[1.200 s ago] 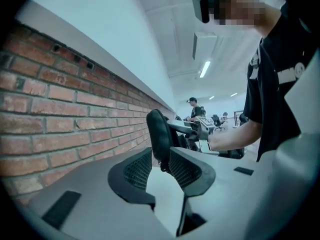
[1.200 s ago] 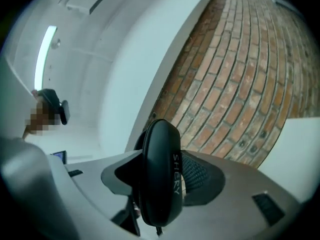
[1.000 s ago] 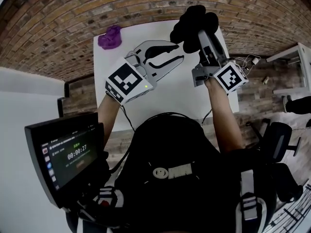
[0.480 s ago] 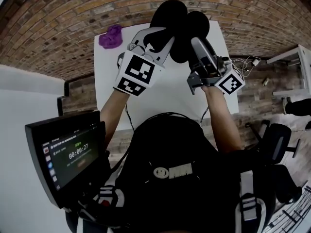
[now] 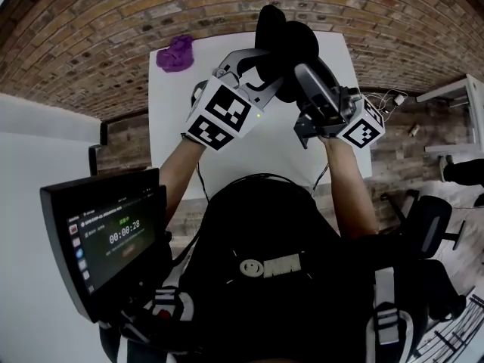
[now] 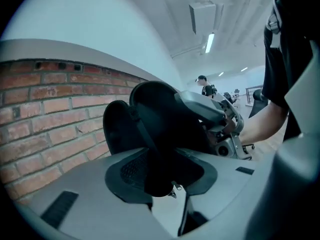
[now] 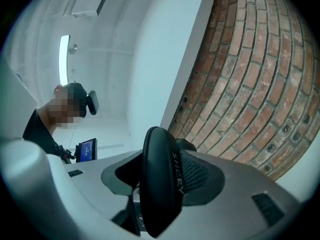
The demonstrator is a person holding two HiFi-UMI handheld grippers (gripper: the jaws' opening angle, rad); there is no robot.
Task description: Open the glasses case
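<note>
Pinching the black glasses case (image 7: 160, 179) edge-on in the right gripper (image 7: 159, 186), pads tight on one shell, raised well above the white table (image 5: 249, 153). Spreading the left gripper (image 6: 161, 181) at this moment, other shell between its jaws, seemingly unpressed. Probably a stiff, light, smooth clamshell, prone to slipping and to springing at the hinge; best taken by each shell's rim opposite the hinge. Farther off, purple cloth (image 5: 175, 54) at the table's far corner, then brickwork (image 5: 91, 44).

Black glasses case (image 5: 283, 45), white table (image 5: 257, 150) (purple cloth (image 5: 175, 54)), red-brown brick wall (image 5: 91, 21).
</note>
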